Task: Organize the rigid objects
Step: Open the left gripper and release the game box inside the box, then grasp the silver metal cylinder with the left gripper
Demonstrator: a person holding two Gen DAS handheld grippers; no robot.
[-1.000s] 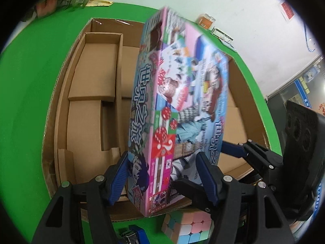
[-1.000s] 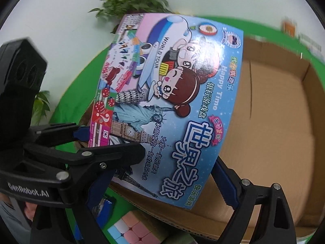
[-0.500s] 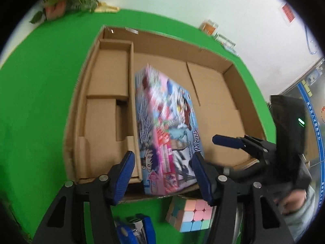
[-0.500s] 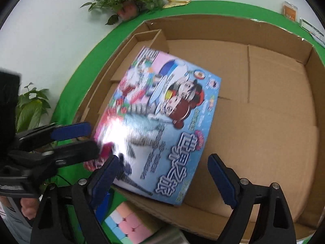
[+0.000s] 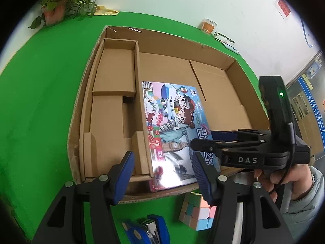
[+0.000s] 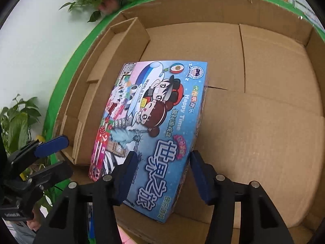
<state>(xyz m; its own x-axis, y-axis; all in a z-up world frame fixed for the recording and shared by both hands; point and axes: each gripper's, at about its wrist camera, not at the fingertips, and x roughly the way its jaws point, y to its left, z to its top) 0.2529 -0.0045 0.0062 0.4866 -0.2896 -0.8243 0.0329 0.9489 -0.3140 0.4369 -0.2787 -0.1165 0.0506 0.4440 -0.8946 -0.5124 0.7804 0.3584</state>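
A colourful board game box (image 5: 172, 126) (image 6: 154, 126) lies face up in the big cardboard carton (image 5: 162, 38) (image 6: 264, 122), its near end at the carton's near wall. My left gripper (image 5: 161, 162) (image 6: 59, 156) hovers open over that near end with nothing between its fingers. My right gripper (image 6: 162, 158) (image 5: 207, 140) hangs just above the box's near right part. Its jaws are closing, and its blue pads (image 6: 126, 174) press on nothing. A person's hand (image 5: 270, 181) holds the right gripper.
A folded cardboard insert (image 5: 113, 101) fills the carton's left side. In front of the carton, on the green table (image 5: 40, 101), lie a pastel puzzle cube (image 5: 197, 213) and a blue stapler (image 5: 150, 231). A potted plant (image 5: 67, 2) and a small jar (image 5: 209, 25) stand by the wall.
The game box, held upright between both grippers a second ago, tipped down and now lies flat in the carton. Both grippers let go, and the right jaws have narrowed.
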